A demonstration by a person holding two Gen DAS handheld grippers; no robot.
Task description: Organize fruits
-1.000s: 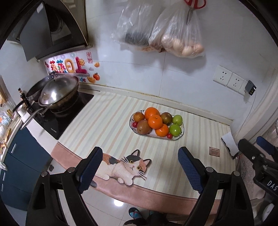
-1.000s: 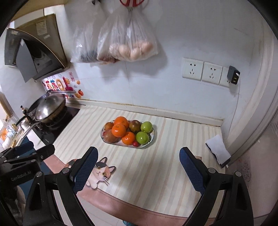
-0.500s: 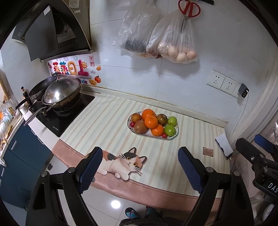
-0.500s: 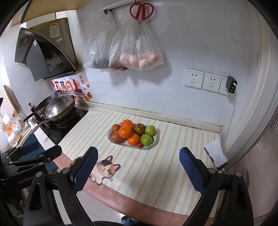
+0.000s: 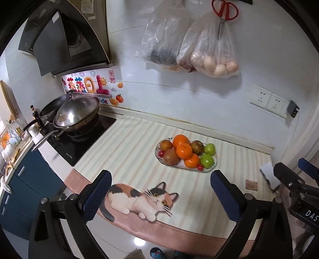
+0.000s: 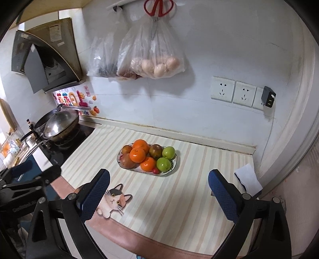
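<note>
- While the oval glass fruit plate (image 5: 214, 161) sits mid-counter on the cream striped mat (image 5: 129, 151), the left gripper (image 5: 160, 194) hangs short of it, its blue-padded jaws opening with nothing between them.
- The right gripper (image 6: 158, 192) is spread just as wide and empty above the same mat, well apart from the plate (image 6: 175, 162).
- Piled on the plate are three orange mandarins (image 5: 184, 151), two green apples (image 5: 207, 160) and three brownish fruits (image 5: 171, 157) whose kind is hard to make out.
- Small red fruits (image 5: 200, 167) peep from the plate's edges, mostly hidden under the larger pieces.
- A calico cat picture (image 5: 139, 199) at the mat's front edge is partly covered by the left gripper's fingers.
- A steel wok with lid (image 5: 76, 114) stands on the black hob (image 5: 79, 143) to the left; the pan behind it is largely hidden.
- Clear plastic bags (image 6: 151, 57) hang on the white tiled wall beneath red-handled scissors (image 6: 158, 8), which are cut off at the top; one bag holds pale egg-like items, the other's dark contents cannot be told.
- A white folded paper (image 6: 248, 179) lies at the counter's right end, beside the wall.
</note>
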